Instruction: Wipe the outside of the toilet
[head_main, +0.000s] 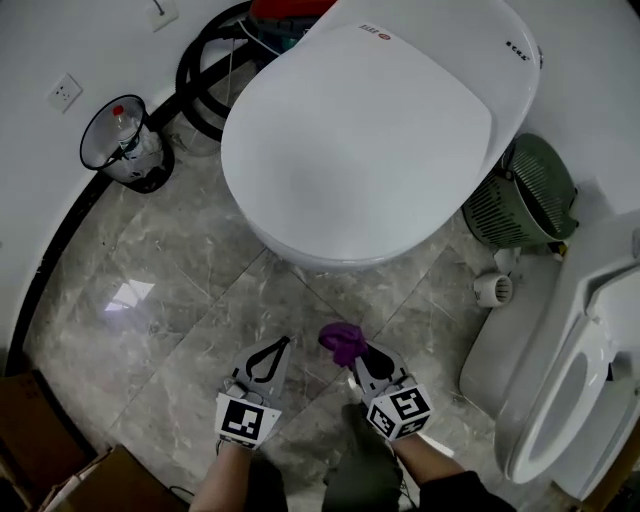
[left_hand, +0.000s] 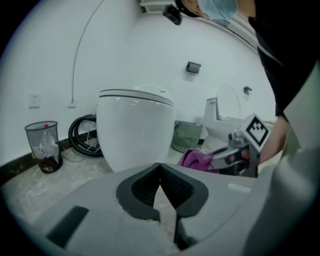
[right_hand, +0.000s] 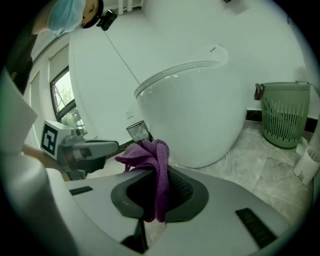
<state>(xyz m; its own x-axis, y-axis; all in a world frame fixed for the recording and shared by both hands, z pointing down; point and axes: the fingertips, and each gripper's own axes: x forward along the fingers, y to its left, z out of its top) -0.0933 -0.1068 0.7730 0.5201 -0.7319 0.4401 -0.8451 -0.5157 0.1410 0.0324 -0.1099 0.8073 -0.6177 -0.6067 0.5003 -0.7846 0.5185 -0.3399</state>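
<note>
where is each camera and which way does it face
Head view: on the person's head, facing steeply down at the toilet; forearms, left gripper and right gripper show.
Left gripper view: on the left gripper, facing the toilet over its shut jaws.
Right gripper view: on the right gripper, facing the toilet past the purple cloth in its jaws.
Shared: both gripper views show the toilet and the other gripper.

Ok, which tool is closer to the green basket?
Right. The right tool, clamped on the purple cloth, sits below and left of the green basket; the left tool is farther left.
</note>
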